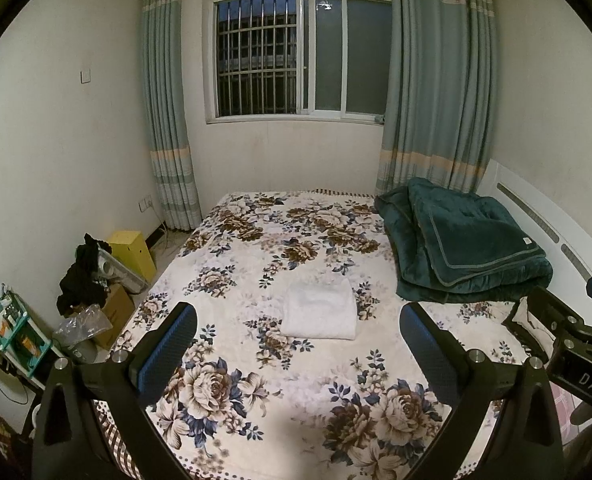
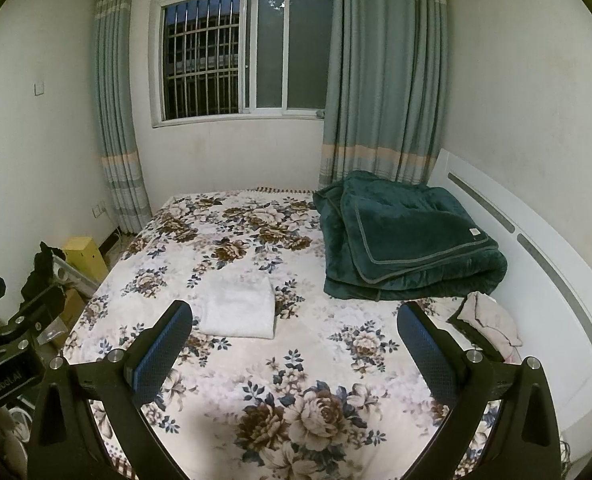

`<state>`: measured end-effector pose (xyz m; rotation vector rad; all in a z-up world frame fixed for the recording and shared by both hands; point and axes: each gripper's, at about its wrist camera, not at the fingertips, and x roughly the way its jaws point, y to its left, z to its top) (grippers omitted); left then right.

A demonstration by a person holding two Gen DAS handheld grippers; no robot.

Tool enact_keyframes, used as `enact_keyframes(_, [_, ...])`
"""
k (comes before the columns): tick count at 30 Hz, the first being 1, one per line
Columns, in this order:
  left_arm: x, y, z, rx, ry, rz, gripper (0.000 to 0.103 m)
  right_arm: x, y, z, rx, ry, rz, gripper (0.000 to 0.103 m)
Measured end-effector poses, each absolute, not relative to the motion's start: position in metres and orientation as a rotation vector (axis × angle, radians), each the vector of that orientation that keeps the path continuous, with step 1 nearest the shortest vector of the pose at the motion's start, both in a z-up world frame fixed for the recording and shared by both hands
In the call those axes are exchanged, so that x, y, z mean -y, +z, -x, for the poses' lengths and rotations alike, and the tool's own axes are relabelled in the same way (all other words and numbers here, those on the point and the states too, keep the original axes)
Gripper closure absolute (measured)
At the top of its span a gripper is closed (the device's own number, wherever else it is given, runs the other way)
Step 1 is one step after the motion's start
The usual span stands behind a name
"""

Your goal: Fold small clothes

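Floral bedspread [image 1: 256, 380] covers the bed; beside it on the floor, a cardboard box [image 1: 114, 314] carries dark clothes [image 1: 82, 276]. Mid-bed lies a white garment [image 1: 319, 312], folded into a neat rectangle. Left gripper [image 1: 296, 340] and right gripper [image 2: 296, 338] hover spread wide, empty.

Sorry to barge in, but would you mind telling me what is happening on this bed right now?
A person is holding two grippers above a floral bedspread, folding small clothes. The left gripper and right gripper are both open and hold nothing. A white garment lies folded near the middle of the bed, touched by neither gripper. A green blanket sits folded by the headboard, with a crumpled pale cloth beside it.
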<state>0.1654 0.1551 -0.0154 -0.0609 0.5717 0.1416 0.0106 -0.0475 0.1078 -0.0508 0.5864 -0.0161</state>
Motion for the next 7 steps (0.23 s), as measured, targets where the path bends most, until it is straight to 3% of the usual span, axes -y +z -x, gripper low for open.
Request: enact_keyframes(7, [-0.1532, -0.0096, -0.164, -0.552, 0.153, 0.051, 0.0, 0.0445, 0.1087, -0.0078, -0.585, -0.018, 0.049, 0.0])
